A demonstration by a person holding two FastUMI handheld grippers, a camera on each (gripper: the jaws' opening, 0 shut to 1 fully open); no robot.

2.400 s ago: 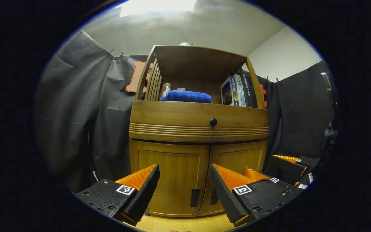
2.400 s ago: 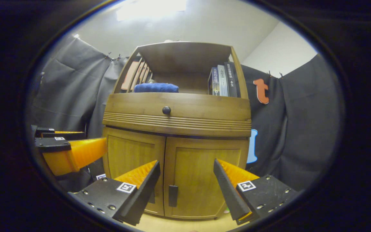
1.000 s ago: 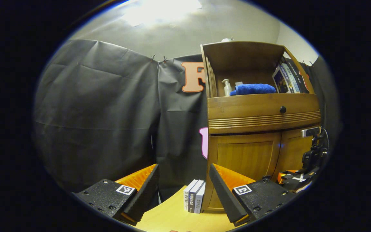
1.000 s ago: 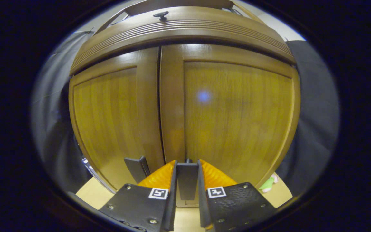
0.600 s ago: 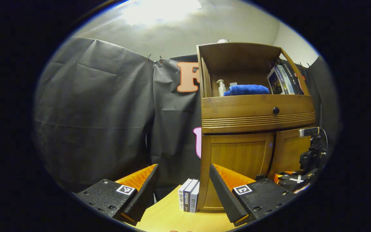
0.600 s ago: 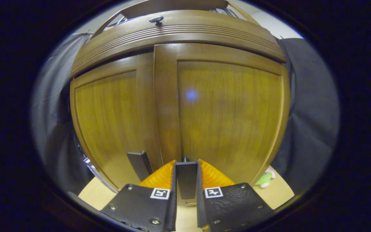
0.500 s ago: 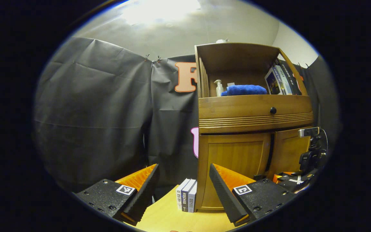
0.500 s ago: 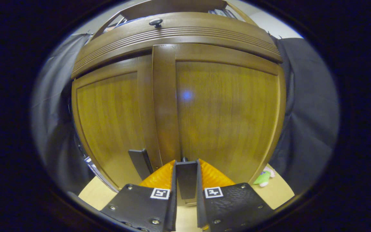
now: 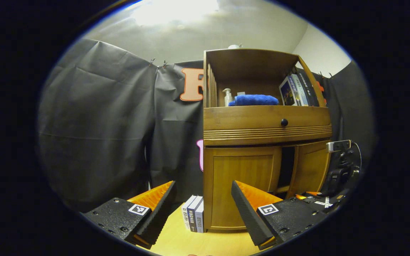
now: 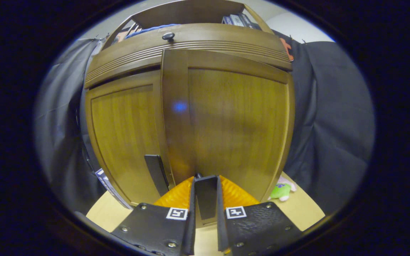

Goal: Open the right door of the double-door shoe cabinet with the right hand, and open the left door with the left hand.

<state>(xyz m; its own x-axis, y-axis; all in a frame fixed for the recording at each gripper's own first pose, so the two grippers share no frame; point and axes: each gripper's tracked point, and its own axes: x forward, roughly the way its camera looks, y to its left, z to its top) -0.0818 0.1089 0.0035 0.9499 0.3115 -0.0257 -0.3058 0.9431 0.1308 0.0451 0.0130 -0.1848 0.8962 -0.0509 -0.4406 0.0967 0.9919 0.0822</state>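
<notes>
The wooden shoe cabinet (image 9: 265, 124) stands right of centre in the left gripper view. Its left door (image 9: 242, 185) is closed. Its right door (image 9: 310, 167) is swung partly out, with a dark gap (image 9: 286, 165) between the two. My left gripper (image 9: 203, 209) is open and empty, well short of the cabinet. In the right gripper view my right gripper (image 10: 205, 185) is shut on the black handle (image 10: 206, 197) of the right door (image 10: 233, 121). The left door's handle (image 10: 154, 174) is just left of it. The right gripper (image 9: 327, 201) also appears at the far right of the left gripper view.
A few books (image 9: 193, 218) stand on the wooden floor (image 9: 190, 243) against the cabinet's left side. A green plush toy (image 10: 279, 192) lies by its right corner. The upper shelf holds a blue towel (image 9: 255, 100), a bottle and books (image 9: 292, 90) above a knobbed drawer (image 9: 284, 122).
The right gripper closed on the right door's handle and has pulled the door out, widening the gap. The left gripper's view has turned, so the cabinet has slid left.
</notes>
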